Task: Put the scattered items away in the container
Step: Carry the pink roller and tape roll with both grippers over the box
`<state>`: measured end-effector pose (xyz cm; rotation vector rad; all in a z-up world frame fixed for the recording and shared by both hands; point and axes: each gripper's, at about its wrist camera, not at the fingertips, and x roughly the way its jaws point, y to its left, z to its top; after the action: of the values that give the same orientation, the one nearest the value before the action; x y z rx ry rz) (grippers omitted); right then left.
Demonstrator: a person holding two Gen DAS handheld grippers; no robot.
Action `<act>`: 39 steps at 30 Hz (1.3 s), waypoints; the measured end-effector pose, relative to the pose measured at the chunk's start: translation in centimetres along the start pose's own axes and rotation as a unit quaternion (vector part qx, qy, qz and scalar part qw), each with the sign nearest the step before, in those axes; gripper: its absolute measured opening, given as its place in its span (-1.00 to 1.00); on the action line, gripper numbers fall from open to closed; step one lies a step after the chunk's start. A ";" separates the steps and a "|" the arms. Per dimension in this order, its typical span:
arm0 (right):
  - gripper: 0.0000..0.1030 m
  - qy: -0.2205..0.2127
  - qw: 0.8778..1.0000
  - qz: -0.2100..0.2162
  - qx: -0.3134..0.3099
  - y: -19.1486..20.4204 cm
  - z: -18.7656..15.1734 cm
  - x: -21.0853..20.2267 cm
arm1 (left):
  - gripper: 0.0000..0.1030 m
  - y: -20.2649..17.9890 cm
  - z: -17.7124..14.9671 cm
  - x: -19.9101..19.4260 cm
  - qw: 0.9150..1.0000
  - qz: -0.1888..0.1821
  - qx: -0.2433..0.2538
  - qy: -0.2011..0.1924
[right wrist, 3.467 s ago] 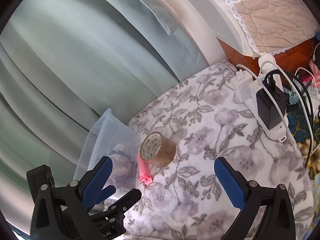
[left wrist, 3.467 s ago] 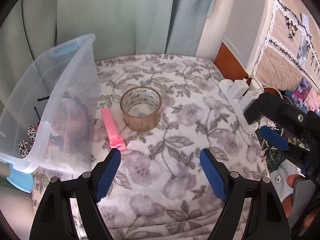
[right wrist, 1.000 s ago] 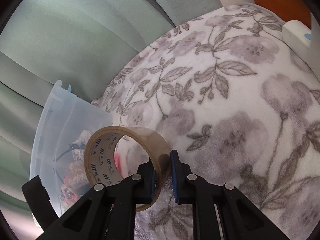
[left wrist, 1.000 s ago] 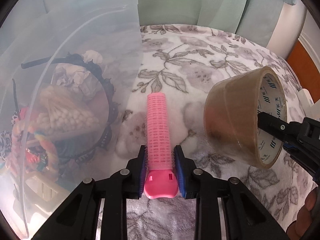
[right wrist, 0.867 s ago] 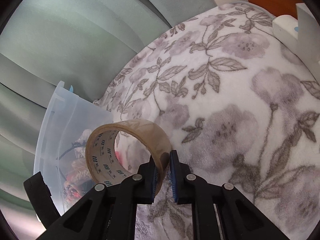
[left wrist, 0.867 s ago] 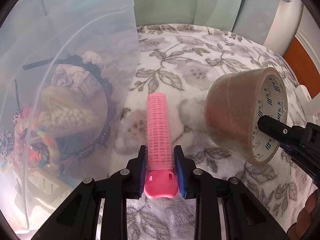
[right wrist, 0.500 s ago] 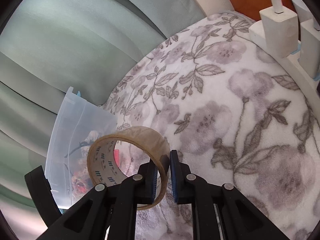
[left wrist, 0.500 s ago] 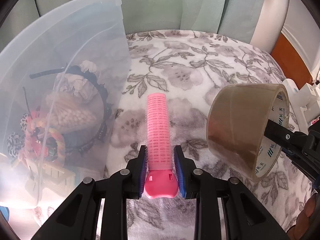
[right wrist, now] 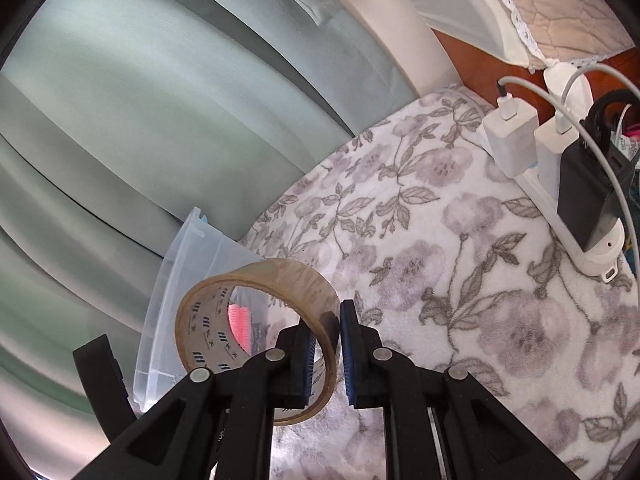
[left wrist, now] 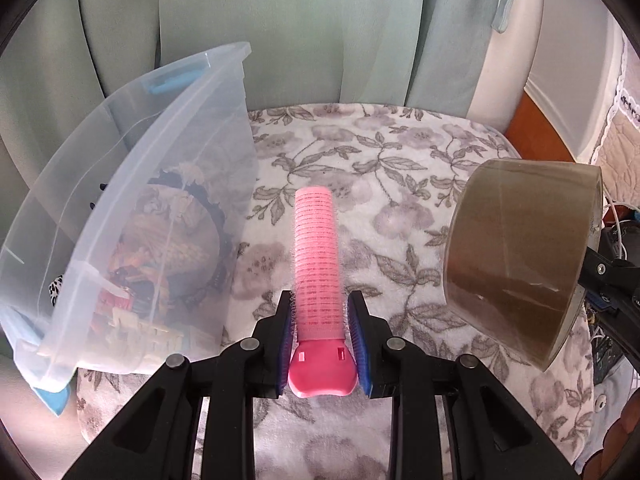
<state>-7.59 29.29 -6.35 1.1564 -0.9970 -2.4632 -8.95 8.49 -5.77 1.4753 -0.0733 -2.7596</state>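
Observation:
My left gripper (left wrist: pixel 322 328) is shut on the base end of a pink hair roller (left wrist: pixel 318 264), held above the floral blanket (left wrist: pixel 376 168) with its tip pointing away. My right gripper (right wrist: pixel 325 354) is shut on the wall of a brown roll of packing tape (right wrist: pixel 260 320), one finger inside the ring. That tape roll (left wrist: pixel 516 256) hangs in the air at the right of the left wrist view. The clear plastic container (left wrist: pixel 132 208) stands tilted at the left with hair accessories inside. Through the tape ring in the right wrist view the roller (right wrist: pixel 240 326) shows pink.
A white power strip (right wrist: pixel 592 248) with white and black chargers and cables lies along the blanket's right edge. Pale green curtains (left wrist: pixel 288 32) hang behind the bed. The container (right wrist: pixel 176 280) sits at the blanket's far left edge by the curtains.
Both grippers have risen and pulled back from the blanket, each keeping its item. The container and blanket look smaller and farther; the power strip has come into the right wrist view.

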 end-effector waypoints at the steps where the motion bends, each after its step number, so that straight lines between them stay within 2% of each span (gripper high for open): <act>1: -0.74 -0.005 1.000 0.003 -0.003 0.4 0.1 -0.5 | -0.47 0.0 0.0 -0.5 1.000 0.000 -0.001 -0.004; 13: -0.74 -0.071 0.997 0.036 -0.024 4.0 0.8 -6.8 | -0.47 0.5 0.8 -5.9 0.998 -0.017 -0.006 -0.062; 19: -0.74 -0.103 0.993 0.047 -0.034 5.6 0.8 -9.5 | -0.47 2.0 1.8 -8.7 0.995 -0.033 -0.032 -0.090; 27: -0.74 -0.144 0.987 0.061 -0.036 7.4 0.8 -12.4 | -0.47 4.0 2.9 -13.6 0.985 -0.060 -0.060 -0.151; 34: -0.74 -0.172 0.981 0.076 -0.057 10.2 0.1 -14.2 | -0.47 6.5 3.6 -16.2 0.976 -0.064 -0.083 -0.189; 39: -0.74 -0.175 0.978 0.081 -0.076 12.3 -0.7 -14.3 | -0.47 8.5 3.5 -17.8 0.969 -0.060 -0.099 -0.218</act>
<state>1.56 26.70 9.99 0.5802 -0.9243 -2.6048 -2.11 0.70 11.35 0.8367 0.2887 -3.0257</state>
